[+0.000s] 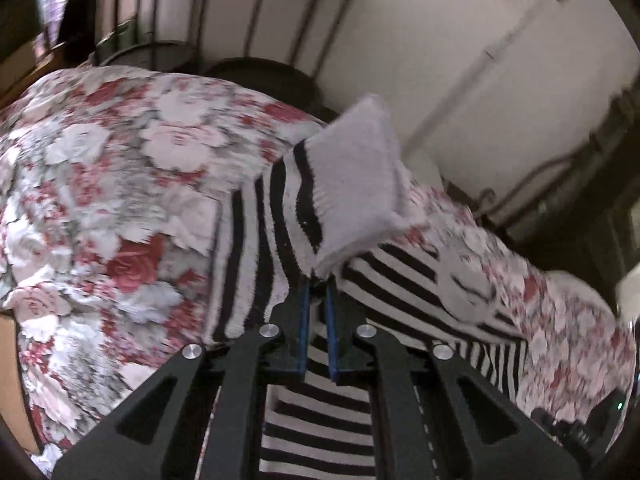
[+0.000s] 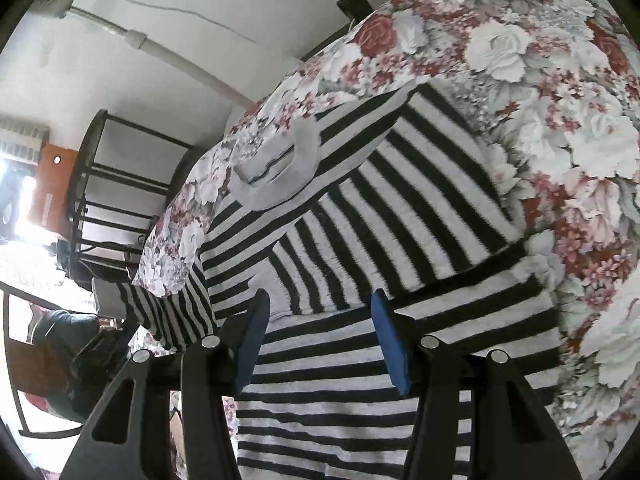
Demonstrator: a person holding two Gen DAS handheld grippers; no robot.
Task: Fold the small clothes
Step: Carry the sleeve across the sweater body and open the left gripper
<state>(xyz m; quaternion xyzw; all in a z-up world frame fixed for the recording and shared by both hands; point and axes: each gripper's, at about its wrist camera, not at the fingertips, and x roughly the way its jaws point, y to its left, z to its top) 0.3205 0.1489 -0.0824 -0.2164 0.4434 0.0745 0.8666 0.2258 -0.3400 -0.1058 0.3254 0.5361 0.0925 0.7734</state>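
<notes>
Clamped jaws of the left gripper (image 1: pixel 319 280) pinch the end of a sleeve of the black-and-white striped knitted sweater (image 2: pixel 360 216); the sleeve's pale grey ribbed cuff (image 1: pixel 356 184) stands up just beyond the blue pads (image 1: pixel 305 320), lifted off the bedding. That view is blurred. Jaws of the right gripper (image 2: pixel 318 312) stand apart, its two blue pads (image 2: pixel 390 344) hovering over the sweater's lower body with nothing between them.

Everything else is placed relative to the sweater. It lies spread flat on a bedspread printed with red and white roses (image 2: pixel 552 92), which shows on all sides of it. On the sweater's upper part sits its pale grey collar (image 2: pixel 280 176), curled open. One striped sleeve hangs over the bedspread's edge beside the sweater's body, in the right wrist view. Beyond the sweater's collar end stands a black metal rack with round shelves (image 2: pixel 116 184), against a white wall (image 2: pixel 192 52) crossed by a white pipe (image 2: pixel 188 68).
</notes>
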